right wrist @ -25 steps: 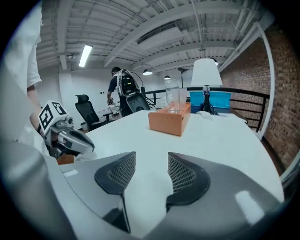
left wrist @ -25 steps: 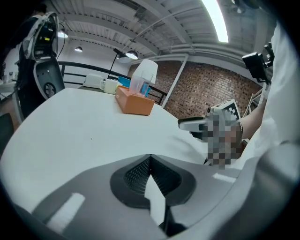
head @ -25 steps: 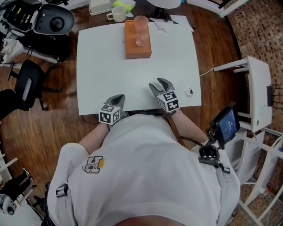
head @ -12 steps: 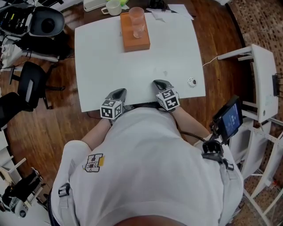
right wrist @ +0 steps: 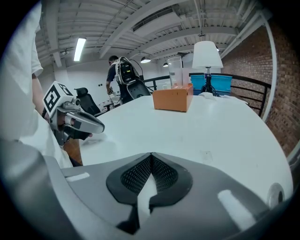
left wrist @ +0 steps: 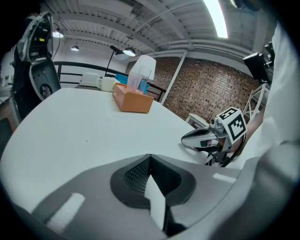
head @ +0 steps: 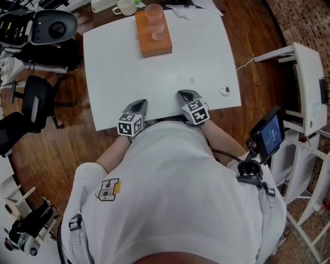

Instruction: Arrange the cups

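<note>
**A:** Starting close in, with the left gripper (head: 139, 105). Shut tight, pads pressed flat together, gripping nothing. Parked low at the near edge of the white table (head: 113, 72).

**B:** Over to the right gripper (head: 186, 95) now, just beside the left one along that same edge. Just been closing, and now fully together too. Nothing between the jaws, nothing held.

**A:** Both aimed forward and down across the tabletop, side by side but not touching.

**B:** Out past the right gripper's outer side, a small round disc (head: 224, 89) lying flat near the table's corner. Too small to tell what it is.

**A:** On to the far end. Well ahead of both grippers, a touch closer to the left gripper's line than the right's, an orange box (head: 147, 45) lying flat on the table.

**B:** And standing upright on top of that box, the clear cup (head: 155, 23). Well apart from either gripper. Possibly more than one nested together there, hard to say.

**A:** Beyond the box, past the table's far edge and off toward the left gripper's side, a white mug (head: 124, 7).

**B:** Further back again, seen along the right gripper, a white lamp (right wrist: 206, 54) rising behind the box.
</note>
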`<action>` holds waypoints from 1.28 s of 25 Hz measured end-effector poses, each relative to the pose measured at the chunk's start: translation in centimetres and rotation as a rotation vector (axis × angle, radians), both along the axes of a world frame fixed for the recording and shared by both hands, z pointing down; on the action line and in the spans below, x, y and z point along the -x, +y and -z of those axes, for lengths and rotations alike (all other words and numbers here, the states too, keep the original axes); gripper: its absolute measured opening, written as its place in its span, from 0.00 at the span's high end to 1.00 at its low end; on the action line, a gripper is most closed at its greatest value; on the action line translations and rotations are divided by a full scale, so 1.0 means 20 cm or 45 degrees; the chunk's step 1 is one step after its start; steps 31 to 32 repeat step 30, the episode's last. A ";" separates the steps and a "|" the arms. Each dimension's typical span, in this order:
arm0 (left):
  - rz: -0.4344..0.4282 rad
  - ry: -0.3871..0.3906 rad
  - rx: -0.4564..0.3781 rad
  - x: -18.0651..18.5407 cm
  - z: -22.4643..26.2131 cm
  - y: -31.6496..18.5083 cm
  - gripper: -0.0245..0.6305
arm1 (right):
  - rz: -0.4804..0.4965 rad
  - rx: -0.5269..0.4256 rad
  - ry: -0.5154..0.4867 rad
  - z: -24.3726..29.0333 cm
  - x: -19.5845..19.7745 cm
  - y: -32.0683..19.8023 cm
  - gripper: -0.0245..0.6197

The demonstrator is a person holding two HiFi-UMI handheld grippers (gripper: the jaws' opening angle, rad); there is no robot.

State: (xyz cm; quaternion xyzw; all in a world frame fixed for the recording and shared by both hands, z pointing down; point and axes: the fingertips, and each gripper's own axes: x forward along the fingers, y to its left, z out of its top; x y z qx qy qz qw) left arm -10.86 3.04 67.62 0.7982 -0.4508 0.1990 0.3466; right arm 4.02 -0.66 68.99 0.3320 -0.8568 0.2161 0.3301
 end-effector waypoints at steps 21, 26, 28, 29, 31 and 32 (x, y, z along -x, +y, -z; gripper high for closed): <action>-0.005 -0.001 -0.016 0.01 0.00 -0.02 0.96 | 0.033 -0.045 0.033 0.04 0.02 -0.04 0.96; -0.005 -0.006 -0.025 0.00 0.01 -0.03 0.96 | 0.033 -0.052 0.025 0.05 0.02 -0.05 0.96; -0.004 -0.009 -0.029 0.00 0.01 -0.04 0.96 | 0.035 -0.057 0.019 0.05 0.02 -0.05 0.96; -0.004 -0.010 -0.031 0.00 0.01 -0.04 0.96 | 0.036 -0.059 0.017 0.05 0.02 -0.05 0.96; -0.003 -0.013 -0.033 0.00 0.01 -0.04 0.96 | 0.037 -0.061 0.015 0.05 0.03 -0.05 0.96; -0.003 -0.013 -0.033 0.00 0.01 -0.04 0.96 | 0.037 -0.061 0.015 0.05 0.03 -0.05 0.96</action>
